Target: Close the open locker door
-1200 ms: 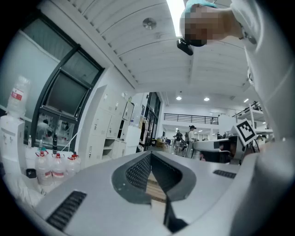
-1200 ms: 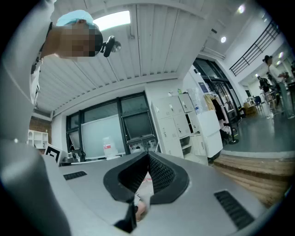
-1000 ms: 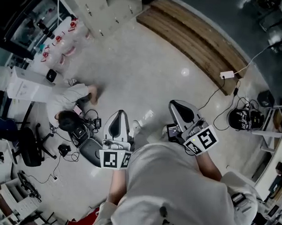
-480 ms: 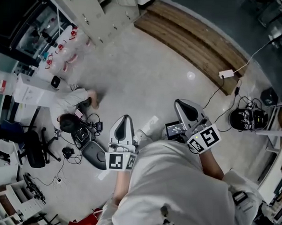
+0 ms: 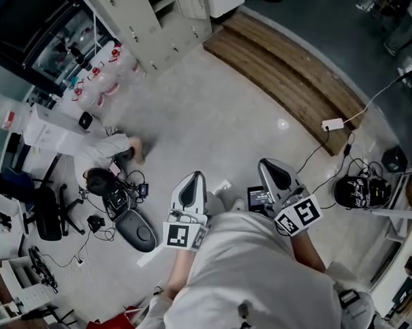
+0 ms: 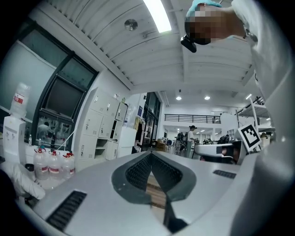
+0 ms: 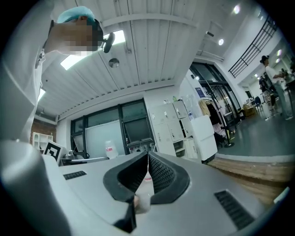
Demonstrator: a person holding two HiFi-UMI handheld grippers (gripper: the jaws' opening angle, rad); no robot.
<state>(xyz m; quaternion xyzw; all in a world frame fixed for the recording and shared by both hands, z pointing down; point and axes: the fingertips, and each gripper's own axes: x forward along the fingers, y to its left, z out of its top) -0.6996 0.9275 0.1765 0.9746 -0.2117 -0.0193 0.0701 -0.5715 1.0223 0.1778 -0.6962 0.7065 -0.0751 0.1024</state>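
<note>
The beige lockers [image 5: 152, 20] stand at the top left of the head view, far across the floor. A white open door [image 5: 224, 0] juts out at their right end. It also shows in the left gripper view as the open door [image 6: 126, 142] beside the lockers [image 6: 102, 131], and in the right gripper view as the open door [image 7: 204, 137]. My left gripper [image 5: 192, 185] and right gripper [image 5: 272, 172] are held in front of my body, both pointing toward the lockers. The jaws of each are shut with nothing between them.
A person [image 5: 103, 152] crouches on the floor at left among cables and a black device [image 5: 136, 230]. Water bottles [image 5: 99, 75] line the wall by the lockers. A wooden platform [image 5: 285, 61] runs diagonally at upper right, with a power strip [image 5: 332, 123] and a black helmet [image 5: 355, 175] nearby.
The head view has shifted so the lockers and the white door come further into the frame. Both grippers sit slightly lower and to the right, still shut.
</note>
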